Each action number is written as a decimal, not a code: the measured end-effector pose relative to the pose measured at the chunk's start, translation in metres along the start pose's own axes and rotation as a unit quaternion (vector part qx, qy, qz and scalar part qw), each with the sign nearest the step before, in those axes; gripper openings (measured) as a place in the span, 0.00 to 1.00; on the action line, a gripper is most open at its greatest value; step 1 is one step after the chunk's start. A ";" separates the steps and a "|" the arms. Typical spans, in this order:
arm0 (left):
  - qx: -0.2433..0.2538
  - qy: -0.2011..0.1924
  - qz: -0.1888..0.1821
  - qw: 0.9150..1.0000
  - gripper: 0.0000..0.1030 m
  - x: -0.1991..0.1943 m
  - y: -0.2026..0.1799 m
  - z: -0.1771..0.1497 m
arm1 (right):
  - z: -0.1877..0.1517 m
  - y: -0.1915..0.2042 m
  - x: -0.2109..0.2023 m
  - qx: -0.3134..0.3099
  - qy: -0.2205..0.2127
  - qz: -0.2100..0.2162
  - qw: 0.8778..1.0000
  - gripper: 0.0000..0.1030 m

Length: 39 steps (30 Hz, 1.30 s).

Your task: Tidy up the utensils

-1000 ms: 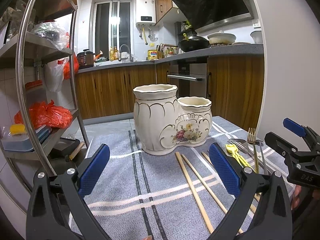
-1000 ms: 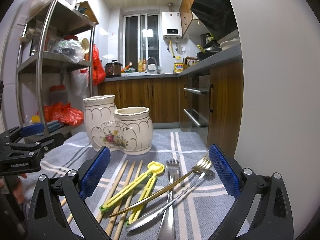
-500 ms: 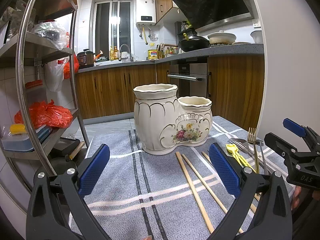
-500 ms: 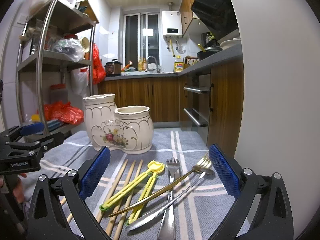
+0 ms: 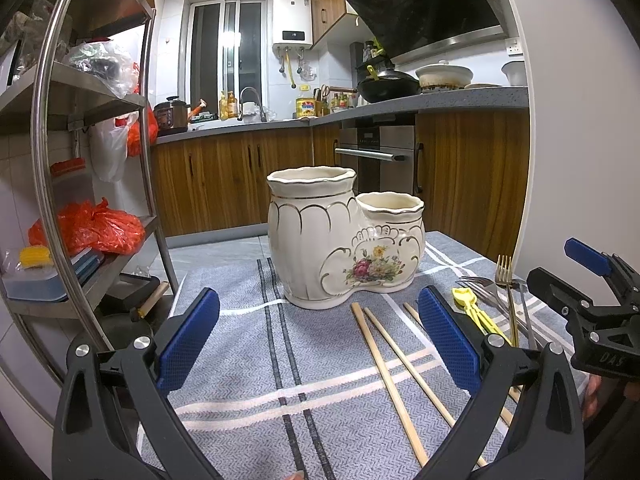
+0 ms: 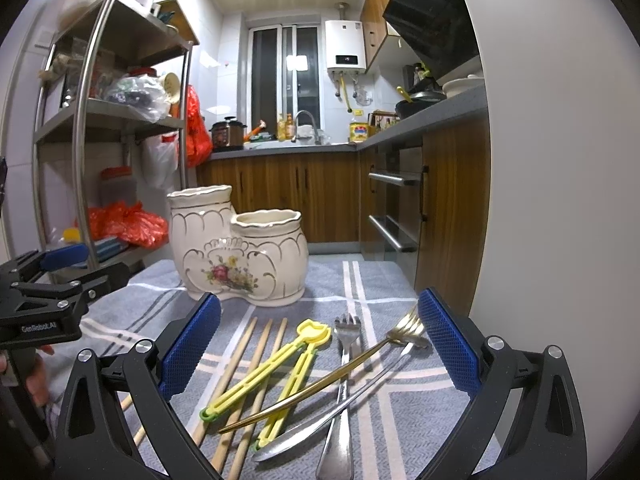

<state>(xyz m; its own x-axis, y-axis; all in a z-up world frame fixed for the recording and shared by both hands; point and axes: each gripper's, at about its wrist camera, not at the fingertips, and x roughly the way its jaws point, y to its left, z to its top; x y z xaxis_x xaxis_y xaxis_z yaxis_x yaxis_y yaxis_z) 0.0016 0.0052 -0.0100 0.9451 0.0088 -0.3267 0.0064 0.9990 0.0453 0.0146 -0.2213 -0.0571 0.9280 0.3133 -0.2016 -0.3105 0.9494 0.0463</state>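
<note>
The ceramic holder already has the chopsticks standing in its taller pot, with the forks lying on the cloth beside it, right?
Not quite. The ceramic holder is empty in both views; the chopsticks lie flat on the cloth in front of it, as the right wrist view shows. The forks do lie on the cloth.

The left gripper (image 5: 318, 338) sits level with its 2 blue-padded fingers (image 5: 187, 338) spread wide, nothing between them. The right gripper (image 6: 318, 340) is level too, its 2 fingers (image 6: 449, 340) equally wide apart and empty. In the left wrist view the right gripper shows at 3 o'clock; in the right wrist view the left one shows at 9 o'clock, fingertips of a hand (image 6: 34, 376) beneath it.
</note>
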 end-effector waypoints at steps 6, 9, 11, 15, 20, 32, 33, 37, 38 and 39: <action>0.000 0.000 0.000 1.000 0.95 0.000 0.000 0.000 | -0.002 0.001 0.002 -0.001 0.002 0.001 1.000 0.95; 0.000 0.000 0.001 1.000 0.95 0.000 0.000 0.000 | -0.003 0.002 0.002 -0.002 0.003 0.003 1.000 0.95; 0.000 0.000 0.001 1.000 0.95 0.000 0.000 0.000 | -0.004 0.002 0.002 -0.002 0.004 0.003 1.000 0.95; 0.000 0.001 0.001 1.000 0.95 0.001 0.000 0.000 | -0.004 0.004 0.005 -0.003 0.006 0.004 1.000 0.95; -0.003 0.006 0.000 1.000 0.95 0.004 -0.001 0.000 | -0.004 0.004 0.005 -0.003 0.006 0.003 1.000 0.95; -0.007 0.037 -0.018 0.999 0.95 0.013 0.001 -0.001 | -0.005 -0.004 0.008 0.021 0.011 -0.015 1.000 0.95; -0.009 0.045 -0.019 0.999 0.95 0.015 0.002 -0.001 | -0.005 -0.007 0.009 0.029 0.017 -0.018 0.999 0.95; -0.006 0.080 -0.024 0.996 0.95 0.022 0.001 -0.001 | -0.003 -0.023 0.015 0.051 0.054 -0.036 0.997 0.95; 0.002 0.089 -0.025 0.996 0.95 0.024 -0.001 -0.001 | -0.002 -0.027 0.016 0.053 0.062 -0.040 0.996 0.95; 0.010 0.096 -0.024 0.995 0.95 0.026 -0.002 -0.001 | -0.001 -0.031 0.017 0.053 0.074 -0.046 0.995 0.95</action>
<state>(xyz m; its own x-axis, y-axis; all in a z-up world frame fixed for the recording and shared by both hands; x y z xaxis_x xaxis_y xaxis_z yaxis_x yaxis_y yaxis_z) 0.0261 0.0036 -0.0194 0.8640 -0.0285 -0.5027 0.0579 0.9974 0.0430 0.0398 -0.2456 -0.0628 0.9089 0.2254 -0.3510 -0.1941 0.9733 0.1224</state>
